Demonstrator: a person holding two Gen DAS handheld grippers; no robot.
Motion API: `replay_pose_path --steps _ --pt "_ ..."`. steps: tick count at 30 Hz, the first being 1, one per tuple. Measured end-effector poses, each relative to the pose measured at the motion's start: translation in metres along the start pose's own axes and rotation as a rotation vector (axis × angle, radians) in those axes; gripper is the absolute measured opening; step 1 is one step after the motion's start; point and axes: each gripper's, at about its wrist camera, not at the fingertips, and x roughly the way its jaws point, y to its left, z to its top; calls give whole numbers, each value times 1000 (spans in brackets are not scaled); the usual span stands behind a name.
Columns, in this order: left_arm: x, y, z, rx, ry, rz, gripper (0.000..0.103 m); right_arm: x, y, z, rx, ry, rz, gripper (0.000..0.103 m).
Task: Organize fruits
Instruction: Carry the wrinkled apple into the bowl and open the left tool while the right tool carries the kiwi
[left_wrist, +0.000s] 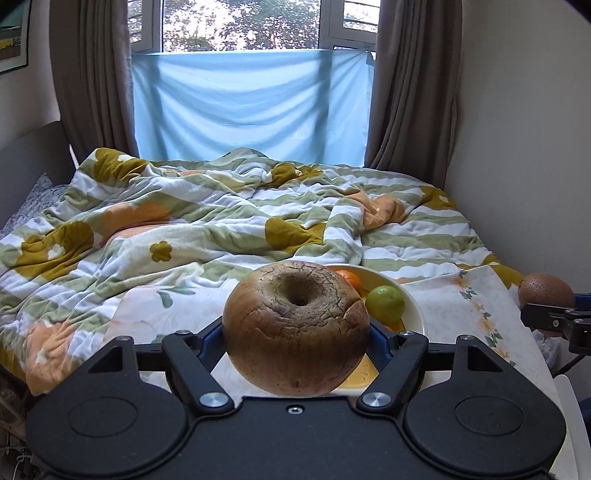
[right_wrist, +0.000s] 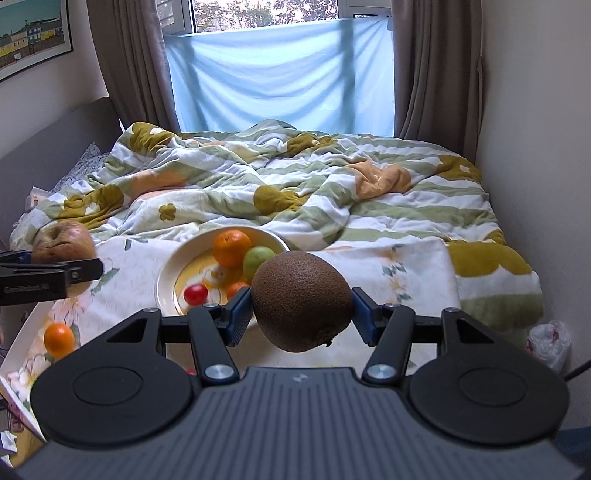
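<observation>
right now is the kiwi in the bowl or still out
Out. The kiwi sits clamped in the right gripper, held in front of the bowl.

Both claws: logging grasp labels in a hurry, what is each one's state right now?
Left claw: closed on the wrinkled brown apple, held up near the plate.
Right claw: closed on the kiwi, held up off the cloth.
</observation>
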Motion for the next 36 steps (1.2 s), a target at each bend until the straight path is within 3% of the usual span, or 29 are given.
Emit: replay_pose_path --steps 10,21,26,36 --pt "73 9 21 57 62 -54 78 49 15 26 32 23 -3 72" --pt "145 8 18 112 158 -117 78 93 23 38 67 59 -37 72" --pt "163 6 13 125 199 -136 78 105 21 40 80 75 -55 72" --pt "167 -4 8 219 173 -117 78 115 20 40 93 98 -82 72"
